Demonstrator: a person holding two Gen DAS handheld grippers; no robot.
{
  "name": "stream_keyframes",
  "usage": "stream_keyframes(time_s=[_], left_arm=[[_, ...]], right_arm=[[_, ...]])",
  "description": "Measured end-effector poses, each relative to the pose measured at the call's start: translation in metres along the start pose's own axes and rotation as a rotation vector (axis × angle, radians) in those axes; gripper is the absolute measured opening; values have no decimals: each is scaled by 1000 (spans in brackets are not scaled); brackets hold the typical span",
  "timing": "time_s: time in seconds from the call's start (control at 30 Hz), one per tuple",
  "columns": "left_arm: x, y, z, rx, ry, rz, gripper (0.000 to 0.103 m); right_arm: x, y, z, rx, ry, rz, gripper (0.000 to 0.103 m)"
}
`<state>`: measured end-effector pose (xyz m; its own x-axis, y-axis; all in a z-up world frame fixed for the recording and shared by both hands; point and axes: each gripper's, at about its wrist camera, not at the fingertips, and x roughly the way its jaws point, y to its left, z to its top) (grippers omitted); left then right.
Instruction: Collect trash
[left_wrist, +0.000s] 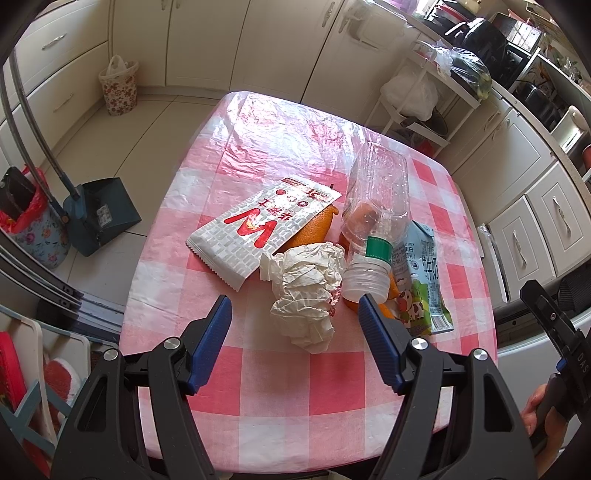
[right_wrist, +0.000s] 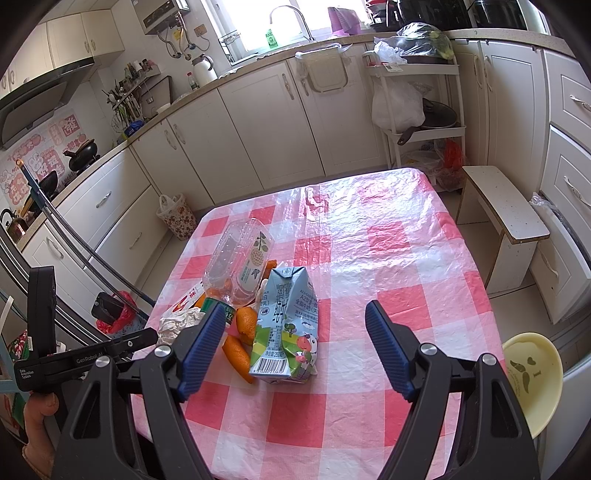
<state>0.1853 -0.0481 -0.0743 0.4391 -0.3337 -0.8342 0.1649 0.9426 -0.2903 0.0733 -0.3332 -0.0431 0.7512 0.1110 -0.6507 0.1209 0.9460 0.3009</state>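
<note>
A heap of trash lies on the pink checked table (left_wrist: 280, 373): a crumpled white paper (left_wrist: 306, 288), a white snack wrapper (left_wrist: 258, 232) with a red M, orange peel (left_wrist: 310, 229), a clear plastic bottle (left_wrist: 373, 206) lying on its side, and a milk carton (left_wrist: 424, 280). My left gripper (left_wrist: 295, 310) hovers open just in front of the crumpled paper, touching nothing. In the right wrist view the milk carton (right_wrist: 284, 325), bottle (right_wrist: 240, 258) and orange peel (right_wrist: 238, 356) sit left of centre. My right gripper (right_wrist: 295, 317) is open above the table, with the carton between its fingers but apart from both.
A floral waste bin (left_wrist: 120, 86) with a white liner stands on the floor by the cabinets, seen also as the bin (right_wrist: 177, 218) beyond the table's left corner. A dustpan (left_wrist: 99, 218) and a red-lined bin (left_wrist: 33, 229) stand left. A yellow bowl (right_wrist: 532, 380) is at right.
</note>
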Motion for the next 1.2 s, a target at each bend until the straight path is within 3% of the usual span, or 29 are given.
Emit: stream_keyframes(time_s=[1.2], left_arm=[[-1,-1,0,1,-1,-2,68]], right_arm=[[0,-1,0,0,-1,2,75]])
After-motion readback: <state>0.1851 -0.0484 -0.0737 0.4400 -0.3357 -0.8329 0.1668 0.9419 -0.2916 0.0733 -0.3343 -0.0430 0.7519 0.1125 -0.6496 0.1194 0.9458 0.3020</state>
